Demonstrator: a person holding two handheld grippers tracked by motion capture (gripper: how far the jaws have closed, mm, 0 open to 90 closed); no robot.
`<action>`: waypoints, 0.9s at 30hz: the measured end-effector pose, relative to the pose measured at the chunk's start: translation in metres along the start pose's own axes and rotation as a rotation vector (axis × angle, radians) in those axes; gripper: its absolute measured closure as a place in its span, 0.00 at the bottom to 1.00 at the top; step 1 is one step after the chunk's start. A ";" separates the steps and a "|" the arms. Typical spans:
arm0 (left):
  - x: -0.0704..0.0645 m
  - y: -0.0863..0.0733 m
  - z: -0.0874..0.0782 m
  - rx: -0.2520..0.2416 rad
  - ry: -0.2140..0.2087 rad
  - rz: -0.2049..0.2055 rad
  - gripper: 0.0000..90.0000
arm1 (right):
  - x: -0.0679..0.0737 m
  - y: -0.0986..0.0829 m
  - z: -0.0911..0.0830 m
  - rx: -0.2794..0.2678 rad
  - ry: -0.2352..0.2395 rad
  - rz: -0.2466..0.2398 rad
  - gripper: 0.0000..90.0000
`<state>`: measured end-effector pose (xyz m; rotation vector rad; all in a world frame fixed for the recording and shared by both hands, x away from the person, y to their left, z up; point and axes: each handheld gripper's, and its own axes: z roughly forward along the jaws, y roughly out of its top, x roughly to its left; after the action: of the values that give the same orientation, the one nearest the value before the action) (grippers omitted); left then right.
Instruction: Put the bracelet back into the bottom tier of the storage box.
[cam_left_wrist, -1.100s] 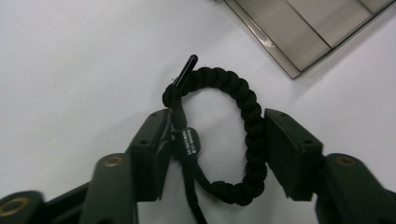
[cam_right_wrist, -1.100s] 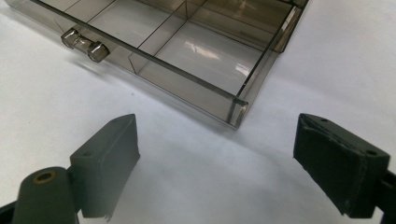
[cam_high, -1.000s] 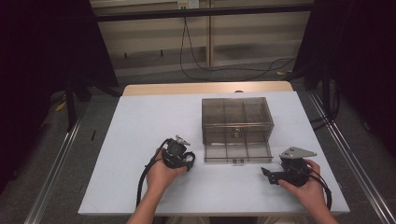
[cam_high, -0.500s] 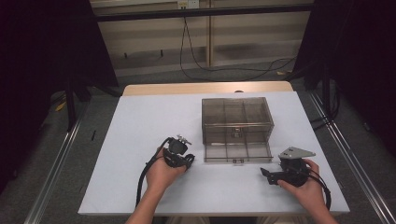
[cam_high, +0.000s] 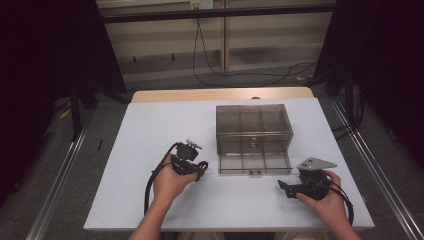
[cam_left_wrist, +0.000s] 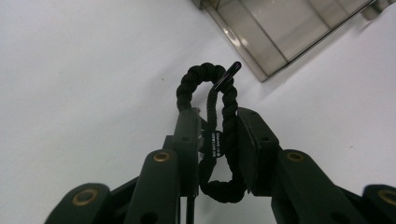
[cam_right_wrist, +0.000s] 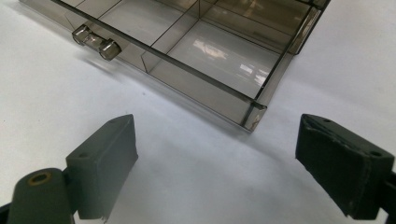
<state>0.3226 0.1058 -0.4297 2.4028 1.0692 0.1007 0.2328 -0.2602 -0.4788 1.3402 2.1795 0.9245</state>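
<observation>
Pickup looks done: my left claw (cam_left_wrist: 215, 140) is clamped on a black braided hair tie (cam_left_wrist: 205, 84), the loop pinched between both jaws and standing up past them, with a small label on it and a glossy black tip at the top. The tie hangs off the white surface (cam_high: 150, 130), just left of the smoky plastic box (cam_high: 253, 125), whose bottom drawer (cam_high: 255, 162) is pulled out toward me. What's left, I judge, is carrying the tie over and dropping it into one of the drawer's compartments; those I can see look empty, though a pale streak in the left one is too faint to call. Left hand (cam_high: 170, 182) holds its claw tilted up, pointing right toward the drawer. My right claw (cam_right_wrist: 215, 158) has its jaws wide apart, holding nothing, held low near the drawer's right front corner, aimed left, right hand (cam_high: 327, 200) close over the surface
</observation>
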 end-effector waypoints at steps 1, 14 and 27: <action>0.000 0.001 -0.001 0.000 -0.001 -0.003 0.78 | 0.000 0.000 0.000 -0.002 0.001 -0.004 0.14; -0.005 0.017 -0.011 -0.033 -0.028 0.004 0.78 | 0.000 0.001 -0.001 0.000 0.005 -0.001 0.14; -0.011 0.033 -0.016 -0.030 -0.035 0.022 0.78 | -0.001 0.002 -0.003 -0.010 0.008 0.004 0.14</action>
<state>0.3333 0.0861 -0.3984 2.3809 1.0184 0.0819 0.2327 -0.2618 -0.4759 1.3385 2.1768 0.9426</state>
